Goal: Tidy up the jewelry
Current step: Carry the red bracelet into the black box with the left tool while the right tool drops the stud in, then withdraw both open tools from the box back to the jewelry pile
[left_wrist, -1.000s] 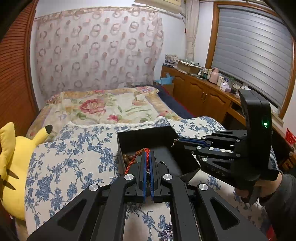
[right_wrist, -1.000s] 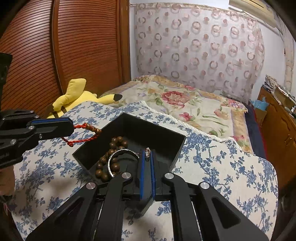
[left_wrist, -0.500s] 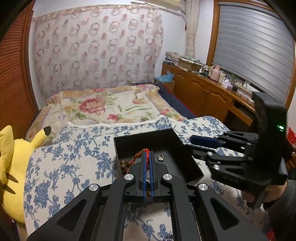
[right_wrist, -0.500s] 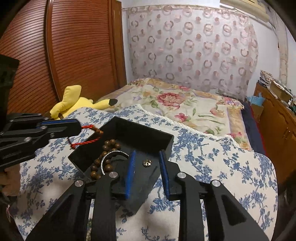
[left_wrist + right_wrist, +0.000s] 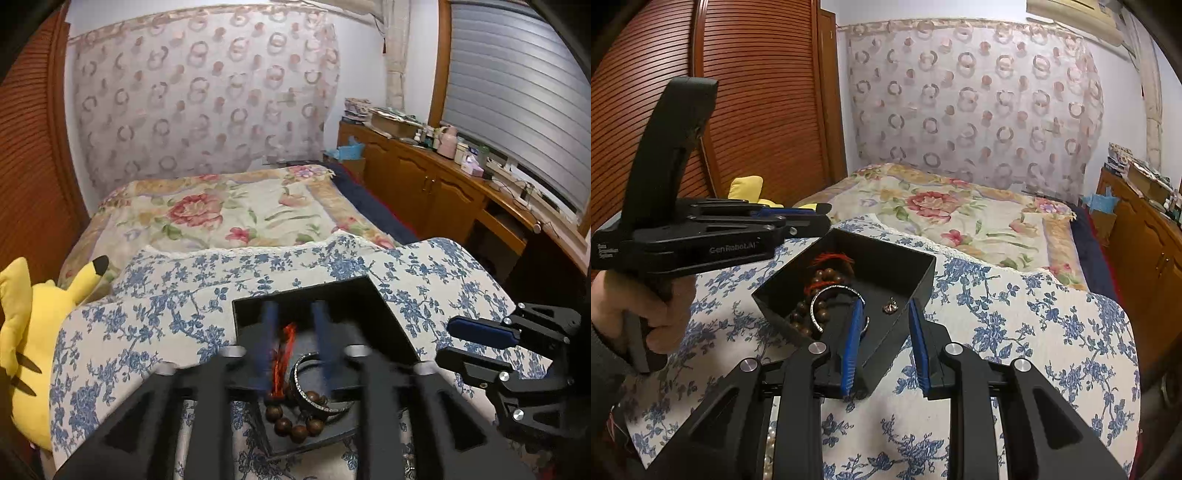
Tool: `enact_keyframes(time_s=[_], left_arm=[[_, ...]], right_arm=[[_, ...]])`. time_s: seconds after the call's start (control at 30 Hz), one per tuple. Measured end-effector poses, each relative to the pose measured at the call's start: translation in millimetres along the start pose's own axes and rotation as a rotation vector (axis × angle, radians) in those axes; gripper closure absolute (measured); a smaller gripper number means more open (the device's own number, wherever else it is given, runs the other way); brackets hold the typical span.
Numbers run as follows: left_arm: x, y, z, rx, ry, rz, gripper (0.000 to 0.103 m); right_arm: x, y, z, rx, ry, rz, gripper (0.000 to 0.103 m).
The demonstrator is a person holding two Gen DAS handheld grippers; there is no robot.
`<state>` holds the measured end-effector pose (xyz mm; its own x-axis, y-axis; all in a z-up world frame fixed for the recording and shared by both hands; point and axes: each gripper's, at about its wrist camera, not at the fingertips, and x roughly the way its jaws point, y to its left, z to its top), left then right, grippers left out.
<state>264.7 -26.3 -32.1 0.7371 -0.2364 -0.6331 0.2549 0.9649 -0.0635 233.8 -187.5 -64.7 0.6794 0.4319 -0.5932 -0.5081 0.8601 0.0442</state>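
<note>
A black box sat on a table covered in a blue-flowered cloth, with a bed beyond it at twelve o'clock. Inside the box lay a brown bead bracelet with a red cord, a silver bangle across the beads, and a small metal charm alone toward the box's three o'clock corner.

The left claw had just been opening; its blue pads stood apart, blurred, on either side of the red cord, and neither pad pressed on it. In the left wrist view the cord ran down to the beads and the bangle at six o'clock in the box. From the right wrist view the same claw hung over the box's ten o'clock corner, gripped by a hand in a dark sleeve.

The right claw stood partly open with nothing in it, one pad inside the box beside the bangle, the other outside the wall. In the left wrist view it was at three o'clock, over the cloth just beside the box.

A yellow plush toy lay at nine o'clock.
</note>
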Motion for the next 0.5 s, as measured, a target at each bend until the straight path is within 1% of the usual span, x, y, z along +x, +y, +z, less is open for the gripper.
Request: enact_keyframes(time_s=[0.03,0.07,0.1,0.17,0.27,0.3,0.37,0.43,0.5], left_arm=[[-1,0,-1,0.001,-0.003,0.007,0.048],[-3,0,-3,0.002,-0.010,0.013,0.042],[-5,0,-5,0.000,-0.012,0.017,0.040],[-10,1,-9,-0.008,-0.015,0.019,0.028],[-19,1,-16,-0.008,-0.031,0.035,0.018],[-23,1,-18,-0.005,-0.035,0.033,0.017],[-30,1,-23,0.004,-0.038,0.029,0.010],[-36,0,-29,0.013,-0.045,0.032,0.008],[-42,-1,-36,0.016,-0.045,0.025,0.008]], right_arm=[[-1,0,-2,0.003,0.000,0.002,0.075],[-2,0,-3,0.005,0.000,0.003,0.075],[-3,0,-5,0.009,-0.002,-0.001,0.075],[-7,0,-9,0.015,-0.009,-0.012,0.075],[-11,0,-15,0.017,-0.006,-0.014,0.075],[-13,0,-17,0.019,-0.004,-0.015,0.075],[-16,1,-21,0.024,0.001,-0.016,0.075],[-19,1,-27,0.028,0.007,-0.013,0.075],[-22,2,-32,0.032,0.013,-0.010,0.075]])
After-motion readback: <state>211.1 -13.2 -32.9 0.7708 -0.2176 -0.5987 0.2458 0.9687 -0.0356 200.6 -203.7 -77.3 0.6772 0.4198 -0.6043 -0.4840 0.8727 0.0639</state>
